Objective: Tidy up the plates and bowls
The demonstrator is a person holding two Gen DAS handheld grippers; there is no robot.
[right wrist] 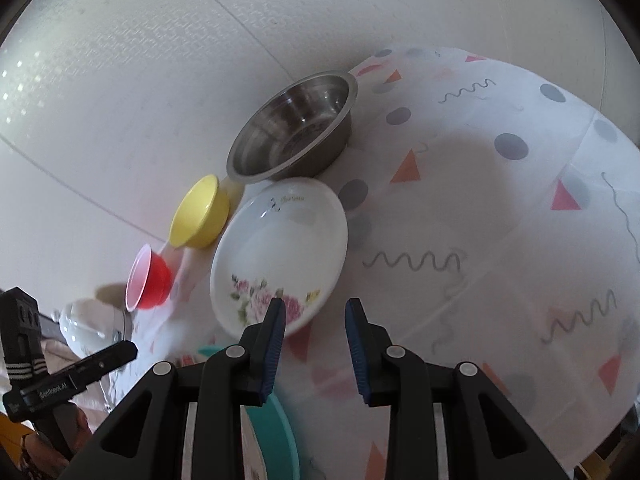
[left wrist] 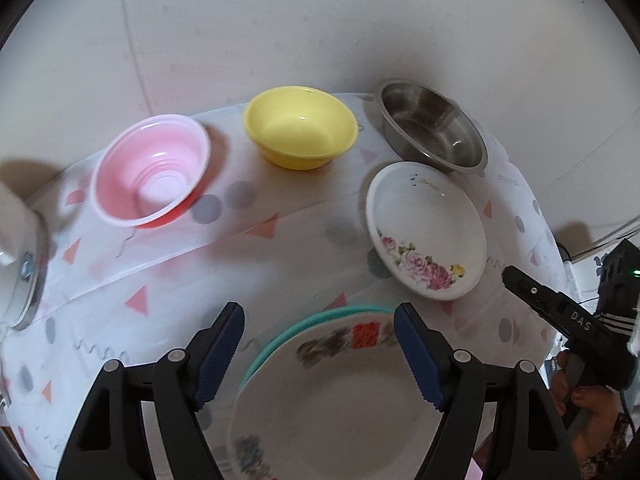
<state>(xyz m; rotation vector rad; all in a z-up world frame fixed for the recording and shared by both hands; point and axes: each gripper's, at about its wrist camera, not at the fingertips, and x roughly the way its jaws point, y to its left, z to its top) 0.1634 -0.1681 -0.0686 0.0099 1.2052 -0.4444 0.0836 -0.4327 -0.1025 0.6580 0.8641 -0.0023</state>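
Observation:
My left gripper (left wrist: 320,316) stands open and wide above a white plate with a red mark (left wrist: 340,400), which lies on a teal plate (left wrist: 280,332); the pads do not press on it. Behind them, a row holds a pink bowl with a red outside (left wrist: 152,172), a yellow bowl (left wrist: 300,128) and a steel bowl (left wrist: 432,132). A floral plate (left wrist: 424,232) lies in front of the steel bowl. My right gripper (right wrist: 316,304) hovers at the near rim of the floral plate (right wrist: 280,248), its jaws apart by a narrow gap with nothing between them.
A patterned tablecloth (right wrist: 480,200) covers the table, and a pale wall rises right behind the bowls. A white vessel with a metal band (left wrist: 20,240) stands at the far left. A person's hand (left wrist: 592,408) holds the right gripper near the table's right edge.

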